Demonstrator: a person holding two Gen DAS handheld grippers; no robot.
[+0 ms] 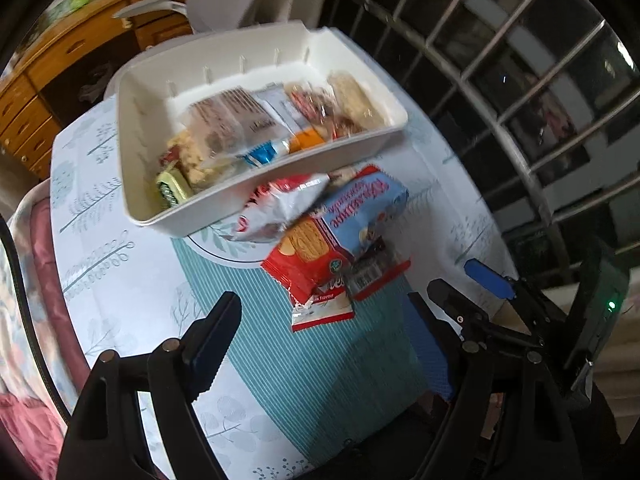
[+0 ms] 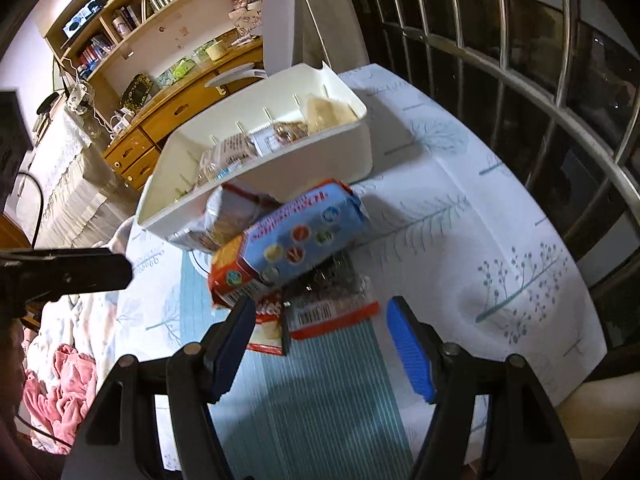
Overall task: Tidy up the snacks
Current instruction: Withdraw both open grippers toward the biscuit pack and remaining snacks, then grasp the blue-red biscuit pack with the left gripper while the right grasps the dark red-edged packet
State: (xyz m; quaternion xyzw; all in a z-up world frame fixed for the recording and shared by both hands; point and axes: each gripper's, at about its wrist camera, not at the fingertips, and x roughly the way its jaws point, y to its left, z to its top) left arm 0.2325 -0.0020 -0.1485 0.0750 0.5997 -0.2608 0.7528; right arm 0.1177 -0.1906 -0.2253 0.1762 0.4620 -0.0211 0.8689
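A white bin (image 1: 280, 170) (image 2: 304, 168) stands on the table and holds several snack packets. In front of it lies a pile: a blue and red biscuit pack (image 1: 340, 220) (image 2: 288, 244), a silver and red bag (image 1: 280, 204) (image 2: 224, 216), a small red and white packet (image 1: 320, 304) (image 2: 268, 320) and a red packet with a barcode (image 1: 372, 272) (image 2: 328, 312). My left gripper (image 1: 332, 336) is open and empty, just short of the pile. My right gripper (image 2: 324, 344) is open and empty, its fingers at the pile's near edge. The right gripper also shows in the left wrist view (image 1: 488, 276).
The table has a white leaf-print cloth (image 2: 480, 240) with a teal striped mat (image 1: 300, 360) (image 2: 320, 400) under the pile. Window bars (image 2: 520, 40) stand behind and right. A wooden desk with shelves (image 2: 168, 108) is at the left. A pink cloth (image 2: 64, 384) lies low left.
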